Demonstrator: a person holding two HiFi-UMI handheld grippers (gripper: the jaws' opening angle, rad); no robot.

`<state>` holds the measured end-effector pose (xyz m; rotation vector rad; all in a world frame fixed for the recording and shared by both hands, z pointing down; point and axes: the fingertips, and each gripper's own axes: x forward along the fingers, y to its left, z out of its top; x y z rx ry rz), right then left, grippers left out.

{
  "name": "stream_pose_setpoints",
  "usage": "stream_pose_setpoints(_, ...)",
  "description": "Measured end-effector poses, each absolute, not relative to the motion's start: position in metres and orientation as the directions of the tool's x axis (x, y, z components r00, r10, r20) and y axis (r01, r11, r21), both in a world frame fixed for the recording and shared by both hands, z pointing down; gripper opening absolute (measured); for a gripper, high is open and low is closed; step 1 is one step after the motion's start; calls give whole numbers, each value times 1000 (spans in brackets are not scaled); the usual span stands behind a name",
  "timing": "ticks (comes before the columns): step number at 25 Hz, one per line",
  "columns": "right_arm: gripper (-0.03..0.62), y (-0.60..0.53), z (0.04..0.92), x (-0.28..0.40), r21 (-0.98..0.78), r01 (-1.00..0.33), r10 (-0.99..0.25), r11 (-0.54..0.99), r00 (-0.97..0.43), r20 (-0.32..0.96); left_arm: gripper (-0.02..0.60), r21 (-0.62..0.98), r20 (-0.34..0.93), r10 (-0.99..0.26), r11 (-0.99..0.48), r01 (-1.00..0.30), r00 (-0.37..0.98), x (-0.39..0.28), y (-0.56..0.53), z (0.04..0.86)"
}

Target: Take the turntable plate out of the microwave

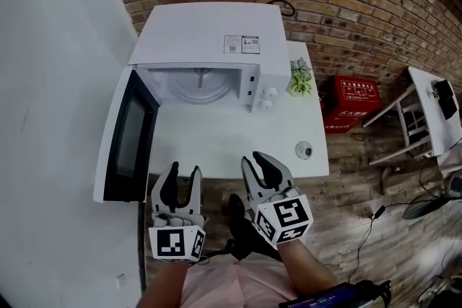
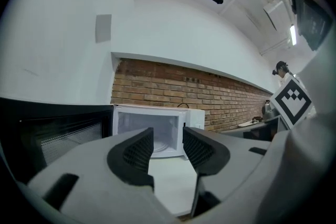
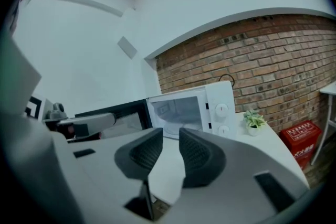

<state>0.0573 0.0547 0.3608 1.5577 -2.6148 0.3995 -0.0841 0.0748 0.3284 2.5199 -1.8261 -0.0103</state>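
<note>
The white microwave (image 1: 216, 36) stands at the back of the white table (image 1: 231, 144), its dark-windowed door (image 1: 126, 137) swung open to the left. Inside the cavity lies the clear glass turntable plate (image 1: 204, 89). Both grippers hover at the table's near edge, well short of the oven. My left gripper (image 1: 184, 173) is open with nothing between its dark ribbed fingers; in the left gripper view (image 2: 168, 136) it looks straight into the open microwave (image 2: 194, 118). My right gripper (image 1: 256, 159) is open and empty too, and in the right gripper view (image 3: 170, 136) the microwave (image 3: 220, 107) shows ahead.
A small potted plant (image 1: 300, 79) stands right of the microwave, and a small round white object (image 1: 304, 149) lies near the table's right edge. A red box (image 1: 350, 103) and a white stand (image 1: 415, 112) sit on the floor at right. A brick wall runs behind.
</note>
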Motion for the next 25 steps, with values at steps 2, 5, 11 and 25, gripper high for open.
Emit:
stream_pose_setpoints(2, 101, 30, 364, 57, -195, -866, -847, 460, -494, 195, 181, 22, 22, -953, -301, -953, 301, -84, 52, 329)
stream_pose_setpoints(5, 101, -6, 359, 54, -206, -851, -834, 484, -519, 185, 181, 5, 26, -957, -288, -957, 288, -82, 20, 324)
stream_pose_setpoints(11, 101, -59, 339, 37, -199, -806, -798, 557, -586, 140, 186, -23, -11, -966, -258, -966, 259, -81, -27, 302)
stream_pose_setpoints(25, 101, -107, 346, 7, -192, -769, -754, 609, -637, 159, 186, -28, -1, -977, -215, -976, 215, -103, -70, 308)
